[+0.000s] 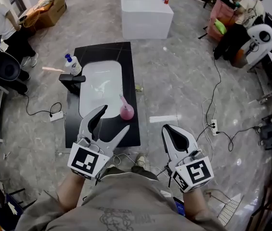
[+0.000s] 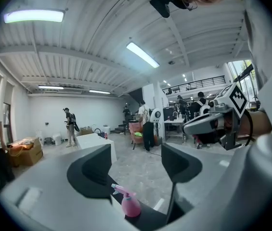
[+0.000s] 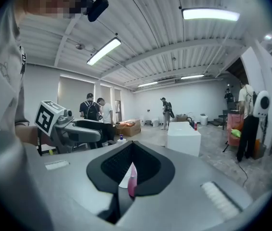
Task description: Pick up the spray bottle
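Observation:
A pink spray bottle [image 1: 126, 110] stands upright on the near right part of a black low table [image 1: 126, 61], beside a white oval sheet [image 1: 100, 85]. My left gripper [image 1: 114, 119] hovers just short of the bottle, open, with nothing between its fingers. The left gripper view shows the bottle [image 2: 131, 203] low between and beyond the spread jaws of that gripper [image 2: 136, 170]. My right gripper [image 1: 168, 129] is held off the table's right edge, shut and empty. Through the thin slit of its closed jaws, the right gripper view [image 3: 132, 170] shows a sliver of the bottle [image 3: 132, 181].
A clear pump bottle with a blue top [image 1: 72, 64] and a black holder [image 1: 72, 80] sit at the table's left edge. A white bench [image 1: 143, 6] stands beyond. Power strips [image 1: 56, 115] [image 1: 213, 126] and cables lie on the floor. People stand at the room's edges.

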Action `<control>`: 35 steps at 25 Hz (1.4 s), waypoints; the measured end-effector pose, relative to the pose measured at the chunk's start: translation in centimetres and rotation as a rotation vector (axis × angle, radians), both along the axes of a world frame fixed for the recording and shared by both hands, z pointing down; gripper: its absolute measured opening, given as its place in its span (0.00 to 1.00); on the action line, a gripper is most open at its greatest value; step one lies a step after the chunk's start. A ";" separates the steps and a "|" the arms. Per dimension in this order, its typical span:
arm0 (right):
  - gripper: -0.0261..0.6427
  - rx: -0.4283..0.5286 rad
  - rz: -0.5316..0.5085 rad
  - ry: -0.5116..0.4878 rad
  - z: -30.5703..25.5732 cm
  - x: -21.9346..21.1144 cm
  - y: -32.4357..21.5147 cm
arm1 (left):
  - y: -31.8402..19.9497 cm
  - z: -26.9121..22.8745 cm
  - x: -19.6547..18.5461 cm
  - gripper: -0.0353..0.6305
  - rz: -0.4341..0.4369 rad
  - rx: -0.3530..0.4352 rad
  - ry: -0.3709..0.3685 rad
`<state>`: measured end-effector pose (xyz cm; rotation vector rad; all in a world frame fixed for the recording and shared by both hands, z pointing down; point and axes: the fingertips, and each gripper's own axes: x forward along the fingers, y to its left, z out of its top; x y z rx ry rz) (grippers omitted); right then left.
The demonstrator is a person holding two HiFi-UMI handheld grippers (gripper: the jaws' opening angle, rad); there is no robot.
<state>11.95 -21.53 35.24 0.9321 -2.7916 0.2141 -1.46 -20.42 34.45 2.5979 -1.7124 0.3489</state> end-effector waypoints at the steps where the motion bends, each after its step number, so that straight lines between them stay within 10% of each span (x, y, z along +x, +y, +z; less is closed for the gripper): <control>1: 0.08 -0.001 -0.019 -0.002 0.1 0.1 -0.4 | -0.2 0.0 0.2 0.52 -0.017 0.000 0.003; 21: 0.08 -0.001 -0.231 -0.042 1.1 0.5 -5.3 | -1.7 1.0 1.9 0.52 -0.227 -0.014 -0.042; 35: 0.08 -0.028 -0.177 -0.016 2.0 -1.3 -6.0 | -2.4 2.5 0.0 0.52 -0.206 -0.048 -0.054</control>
